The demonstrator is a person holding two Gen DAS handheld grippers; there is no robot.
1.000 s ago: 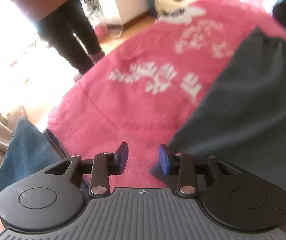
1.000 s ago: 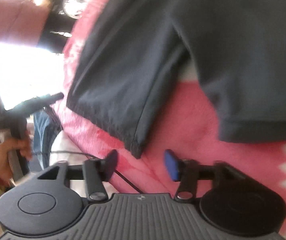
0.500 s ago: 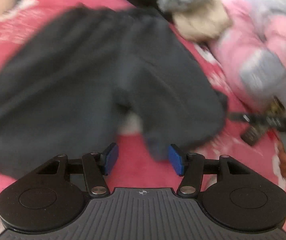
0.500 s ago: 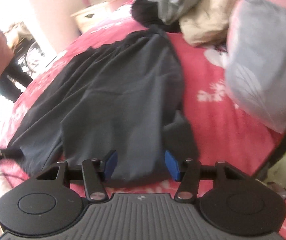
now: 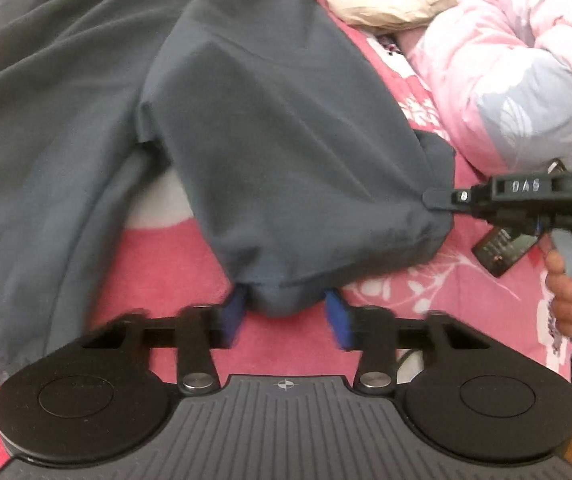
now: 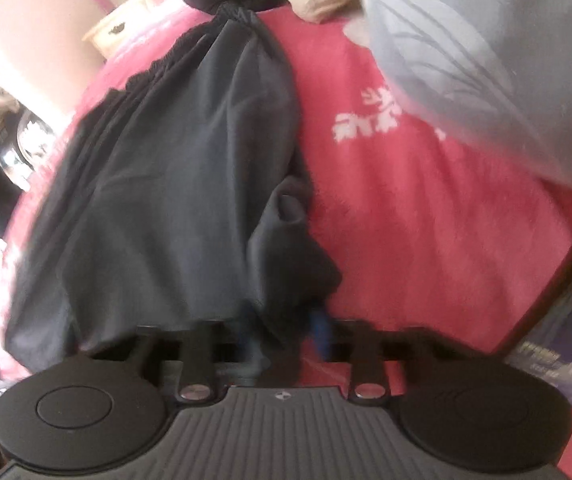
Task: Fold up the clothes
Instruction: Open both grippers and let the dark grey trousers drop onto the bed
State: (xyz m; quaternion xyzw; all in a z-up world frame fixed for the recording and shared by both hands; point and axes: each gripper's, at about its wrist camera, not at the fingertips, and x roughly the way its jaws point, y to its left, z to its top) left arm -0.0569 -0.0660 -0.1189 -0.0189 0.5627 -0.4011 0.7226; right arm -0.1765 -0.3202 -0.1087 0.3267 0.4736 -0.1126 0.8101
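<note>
A bed is covered by a pink blanket (image 5: 165, 264) with a white flower pattern. At the far end some other clothes (image 5: 386, 0) are piled, and a pink and grey quilt (image 5: 518, 64) is bunched up along the right side. In the right wrist view a pale wall and a light wooden cabinet (image 6: 121, 30) are seen behind the bed.

A pair of dark grey trousers (image 5: 269, 128) is spread flat on the blanket, with the waistband at the far end and the legs pointing to the cameras. The hem of the right leg is found between the blue pads of the left gripper (image 5: 286, 316); its jaws have just been closing and the cloth is pinched there. The outer corner of the same hem is clamped by the right gripper (image 6: 281, 330), whose jaws have just been closing too and are now together on the fabric. In the left wrist view this gripper is held by a hand (image 5: 570, 284).
</note>
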